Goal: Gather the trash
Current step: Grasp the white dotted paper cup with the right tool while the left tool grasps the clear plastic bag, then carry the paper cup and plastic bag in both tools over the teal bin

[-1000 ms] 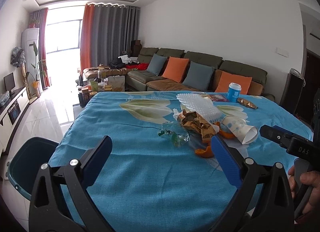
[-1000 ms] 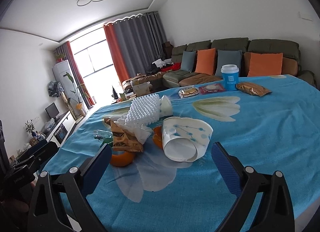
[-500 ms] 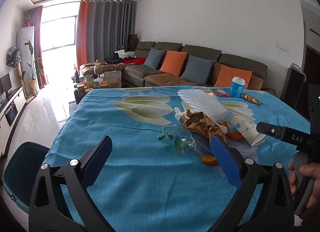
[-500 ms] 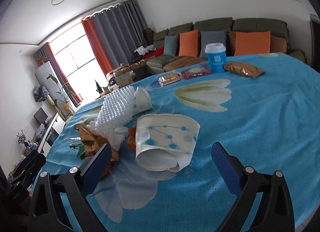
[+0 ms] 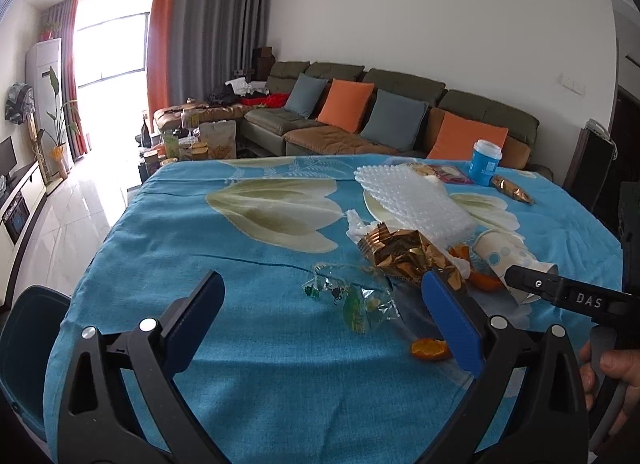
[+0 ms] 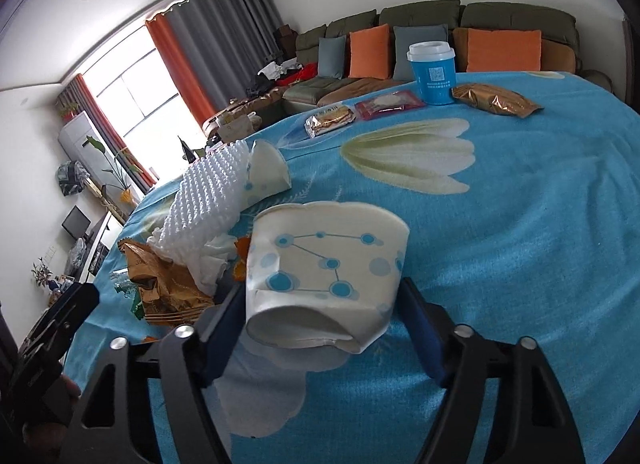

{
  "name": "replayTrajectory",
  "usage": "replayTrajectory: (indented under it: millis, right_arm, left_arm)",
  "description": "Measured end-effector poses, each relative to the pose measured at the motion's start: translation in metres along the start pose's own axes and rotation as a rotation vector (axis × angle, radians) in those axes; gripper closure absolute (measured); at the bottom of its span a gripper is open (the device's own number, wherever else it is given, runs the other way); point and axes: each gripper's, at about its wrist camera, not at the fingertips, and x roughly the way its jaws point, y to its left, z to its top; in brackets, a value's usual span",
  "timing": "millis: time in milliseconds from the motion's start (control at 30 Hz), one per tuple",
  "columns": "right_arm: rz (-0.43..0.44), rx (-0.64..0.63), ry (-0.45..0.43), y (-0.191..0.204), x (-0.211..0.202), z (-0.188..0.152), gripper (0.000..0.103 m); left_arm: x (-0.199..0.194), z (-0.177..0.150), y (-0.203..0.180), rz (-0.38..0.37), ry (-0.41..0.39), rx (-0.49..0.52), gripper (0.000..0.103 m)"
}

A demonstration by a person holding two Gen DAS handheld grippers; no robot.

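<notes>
Two tools work over a tabletop [image 5: 248, 352] spread with a blue flower-print cloth. The right tool [image 6: 320, 316] has just been closing its jaws around a crushed white paper cup with blue dots [image 6: 326, 268] that lies on its side; the blue pads sit against both flanks of the cup, which rests on the cloth. The left tool [image 5: 320, 320] hangs wide open with nothing between its pads, above a crumpled clear plastic wrapper [image 5: 352, 300]. Beside that wrapper lie a crinkled gold foil bag [image 5: 404, 254], a piece of orange peel [image 5: 430, 349] and a white bubbled foam sheet [image 5: 404, 200]. A dark blue bin [image 5: 28, 348] stands at the tabletop's left edge.
</notes>
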Motion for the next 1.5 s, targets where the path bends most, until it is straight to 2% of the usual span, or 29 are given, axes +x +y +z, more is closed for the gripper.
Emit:
replayTrajectory:
  millis: [367,567,600,633,700,800,867,933,967,1067,1233,1500]
  right_arm:
    - [0.039,0.016,-0.055,-0.010,-0.013,0.003,0.034]
    - [0.048,0.019,-0.047,-0.012,-0.012,0.003,0.034]
    - [0.049,0.019,-0.047,-0.012,-0.012,0.003,0.034]
    - [0.050,0.019,-0.047,-0.012,-0.013,0.003,0.034]
    - [0.053,0.019,-0.045,-0.013,-0.013,0.003,0.034]
    - [0.058,0.015,-0.042,-0.013,-0.013,0.002,0.034]
    - [0.063,0.010,-0.040,-0.012,-0.013,0.001,0.034]
    - [0.067,0.006,-0.040,-0.010,-0.014,0.000,0.034]
    - [0.067,0.004,-0.043,-0.009,-0.015,0.000,0.034]
    - [0.065,-0.006,-0.055,-0.007,-0.020,0.001,0.034]
    - [0.059,-0.019,-0.080,-0.005,-0.031,-0.001,0.034]
    - [0.114,-0.098,-0.140,0.024,-0.052,-0.002,0.034]
  left_arm:
    - [0.037,0.006,0.001,0.016,0.145,-0.029,0.006]
    - [0.052,0.007,-0.005,-0.034,0.195,0.001,0.006]
    - [0.056,0.007,-0.005,-0.041,0.213,0.001,0.009]
    - [0.061,0.007,-0.005,-0.046,0.236,-0.003,0.019]
    - [0.070,0.006,-0.003,-0.058,0.279,-0.017,0.030]
    - [0.074,0.005,-0.003,-0.061,0.286,-0.037,0.034]
    - [0.074,0.004,-0.002,-0.065,0.281,-0.044,0.043]
    - [0.073,0.004,0.001,-0.066,0.271,-0.067,0.070]
    - [0.073,0.003,0.002,-0.076,0.269,-0.076,0.070]
    - [0.069,0.002,0.007,-0.085,0.250,-0.099,0.086]
    - [0.055,0.000,0.012,-0.077,0.205,-0.126,0.093]
    - [-0.004,-0.006,0.032,-0.010,0.087,-0.126,0.093]
